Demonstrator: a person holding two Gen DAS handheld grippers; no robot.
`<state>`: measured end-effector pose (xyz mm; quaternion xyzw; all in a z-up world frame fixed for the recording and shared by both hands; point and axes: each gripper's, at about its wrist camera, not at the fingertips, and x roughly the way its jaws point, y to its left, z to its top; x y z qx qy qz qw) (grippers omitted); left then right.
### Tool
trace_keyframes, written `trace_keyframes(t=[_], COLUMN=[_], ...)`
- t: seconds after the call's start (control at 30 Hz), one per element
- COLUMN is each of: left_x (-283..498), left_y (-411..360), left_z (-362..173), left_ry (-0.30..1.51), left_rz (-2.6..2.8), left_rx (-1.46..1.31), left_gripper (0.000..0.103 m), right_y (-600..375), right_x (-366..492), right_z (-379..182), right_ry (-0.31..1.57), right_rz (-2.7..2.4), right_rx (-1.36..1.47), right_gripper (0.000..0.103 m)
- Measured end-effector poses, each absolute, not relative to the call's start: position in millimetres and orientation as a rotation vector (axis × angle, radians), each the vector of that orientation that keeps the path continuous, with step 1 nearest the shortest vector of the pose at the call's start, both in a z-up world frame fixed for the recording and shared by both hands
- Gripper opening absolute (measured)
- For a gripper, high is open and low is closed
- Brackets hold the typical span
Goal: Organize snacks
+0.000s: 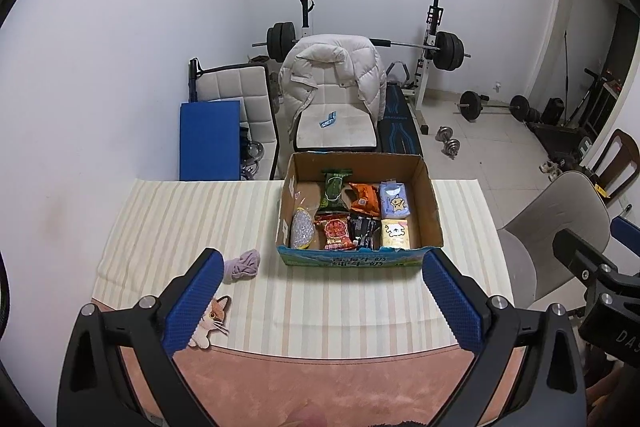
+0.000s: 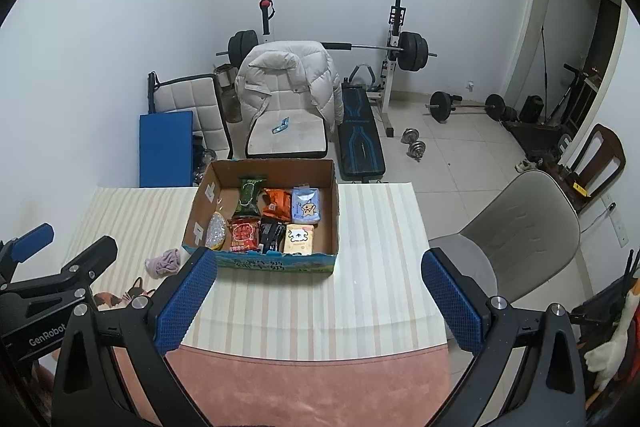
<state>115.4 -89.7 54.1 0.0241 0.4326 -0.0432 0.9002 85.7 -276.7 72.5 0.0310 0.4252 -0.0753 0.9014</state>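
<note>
An open cardboard box [image 1: 430,203] [image 2: 192,219] stands on the striped tablecloth at the table's far edge. Inside lie several snacks: a green packet [image 1: 334,191] [image 2: 249,195], an orange packet [image 1: 364,199] [image 2: 277,203], a blue packet [image 1: 395,201] [image 2: 306,205], a yellow packet [image 1: 396,233] [image 2: 299,239], a black packet [image 1: 363,231] [image 2: 272,235], a red packet [image 1: 335,233] [image 2: 243,235] and a silvery bag [image 1: 301,231] [image 2: 216,230]. My left gripper [image 1: 324,291] hangs open near the table's front, empty. My right gripper [image 2: 320,291] is open and empty too, in front of the box.
A crumpled purple cloth [image 1: 242,265] [image 2: 164,262] and a cat-shaped toy [image 1: 210,319] [image 2: 120,297] lie left of the box. A grey chair [image 2: 516,227] stands right of the table. Behind the table are a chair with a white jacket [image 1: 332,75] and a weight bench.
</note>
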Motion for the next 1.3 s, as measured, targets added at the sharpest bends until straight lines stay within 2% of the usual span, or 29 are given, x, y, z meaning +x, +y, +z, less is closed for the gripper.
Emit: trace_keyframes(t=[1.3], left_x=[115.1], left_y=[-83.2], left_z=[68.3], left_ry=[0.858], left_rz=[-0.074], left_rx=[0.029], left_gripper=[0.102], right_y=[-282.5], right_x=[85.8], right_z=[71.0], right_ry=[0.885], right_rz=[-0.152], right_rx=[0.075], right_gripper=[0.103])
